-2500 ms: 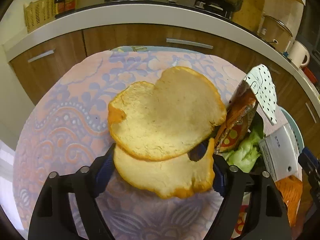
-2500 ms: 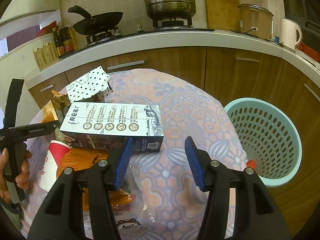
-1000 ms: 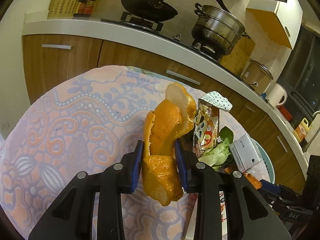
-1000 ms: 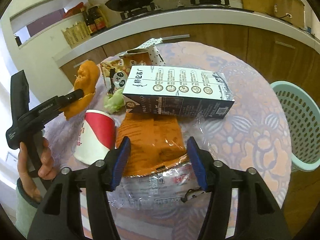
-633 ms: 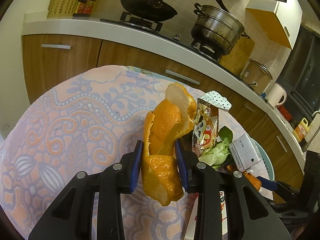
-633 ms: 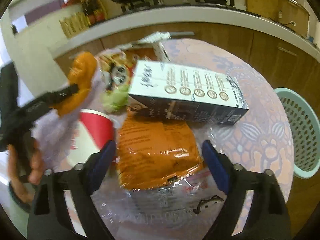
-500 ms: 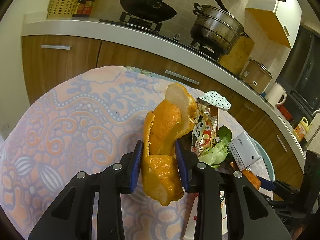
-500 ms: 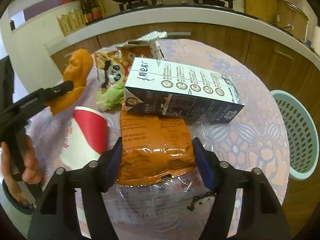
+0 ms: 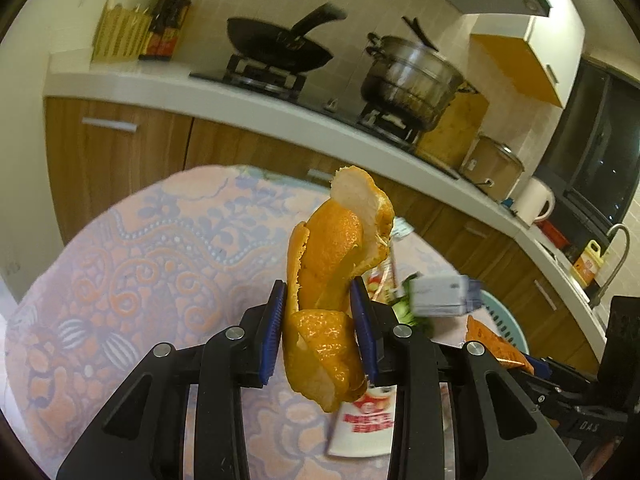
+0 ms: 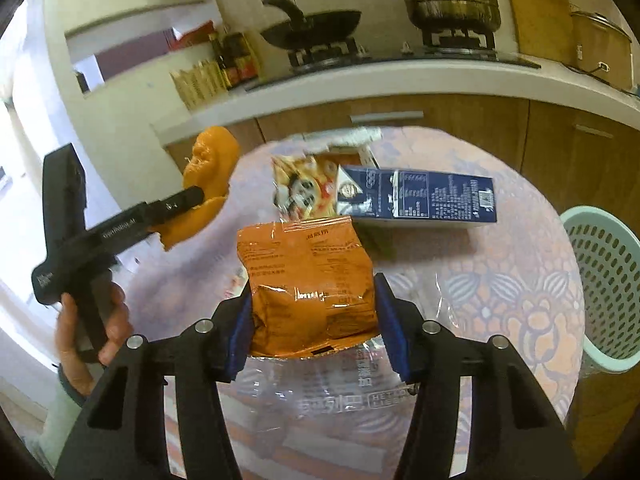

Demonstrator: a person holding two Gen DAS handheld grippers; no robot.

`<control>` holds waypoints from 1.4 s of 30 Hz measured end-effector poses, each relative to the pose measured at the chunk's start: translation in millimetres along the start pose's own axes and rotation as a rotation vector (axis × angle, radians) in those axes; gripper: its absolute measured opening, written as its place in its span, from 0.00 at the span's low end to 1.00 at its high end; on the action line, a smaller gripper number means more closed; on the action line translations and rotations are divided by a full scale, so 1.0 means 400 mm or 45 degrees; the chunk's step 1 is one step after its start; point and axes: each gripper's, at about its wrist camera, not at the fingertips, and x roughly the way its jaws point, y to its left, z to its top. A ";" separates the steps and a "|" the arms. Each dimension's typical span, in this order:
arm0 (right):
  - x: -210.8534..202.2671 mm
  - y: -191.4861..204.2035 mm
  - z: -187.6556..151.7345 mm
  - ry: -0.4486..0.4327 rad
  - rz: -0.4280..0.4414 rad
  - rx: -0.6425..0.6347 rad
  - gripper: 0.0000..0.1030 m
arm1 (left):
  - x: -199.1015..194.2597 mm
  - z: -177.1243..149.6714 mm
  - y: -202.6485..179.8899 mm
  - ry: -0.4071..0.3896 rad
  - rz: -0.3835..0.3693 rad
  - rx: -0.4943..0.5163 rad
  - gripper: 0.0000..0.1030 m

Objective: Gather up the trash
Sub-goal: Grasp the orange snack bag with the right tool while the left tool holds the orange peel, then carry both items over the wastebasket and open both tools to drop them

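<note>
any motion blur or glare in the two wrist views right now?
Left wrist: peel in the left gripper is sharp; the carton behind it smears, the stove edges are soft. Right wrist: orange bag in the right gripper is crisp with foil glare; the window at left is blown out.

Beyond the gripper tips, a round table [image 9: 132, 264] covered with a pink and lilac patterned cloth is seen, and behind it a run of wooden cabinets [image 9: 120, 148] under a pale worktop [image 10: 400, 76]. On the hob, up and ahead of the gripper, a black frying pan [image 9: 276, 42] is set to the left of a steel stockpot [image 9: 412, 76]. A yellow slatted basket [image 9: 118, 30] with dark bottles [image 9: 166, 26] just beside it is placed far left, while a white kettle [image 9: 536, 200] is found far right.
</note>
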 end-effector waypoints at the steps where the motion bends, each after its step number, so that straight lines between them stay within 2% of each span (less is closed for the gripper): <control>1: -0.012 0.001 0.004 -0.012 0.013 0.005 0.50 | -0.007 0.005 -0.010 -0.008 -0.008 0.007 0.30; 3: -0.040 0.002 0.014 -0.040 0.030 0.009 0.50 | -0.024 0.017 -0.044 -0.030 -0.033 0.036 0.30; 6: -0.077 0.003 0.027 -0.090 -0.002 -0.006 0.50 | -0.034 0.032 -0.091 -0.039 -0.064 0.076 0.30; 11: -0.155 -0.038 0.048 -0.211 -0.189 -0.049 0.50 | -0.018 0.048 -0.198 -0.011 -0.179 0.136 0.30; 21: -0.261 -0.281 0.041 -0.305 -0.454 0.117 0.50 | 0.137 0.021 -0.464 0.154 -0.335 0.323 0.30; 27: -0.301 -0.447 0.000 -0.327 -0.557 0.300 0.50 | 0.265 -0.016 -0.616 0.305 -0.461 0.327 0.31; 33: -0.306 -0.623 -0.057 -0.310 -0.658 0.510 0.50 | 0.379 -0.069 -0.731 0.422 -0.491 0.326 0.31; 38: -0.264 -0.726 -0.080 -0.252 -0.706 0.609 0.50 | 0.493 -0.127 -0.803 0.533 -0.443 0.341 0.31; 42: -0.224 -0.786 -0.091 -0.199 -0.734 0.653 0.52 | 0.576 -0.171 -0.825 0.598 -0.393 0.360 0.33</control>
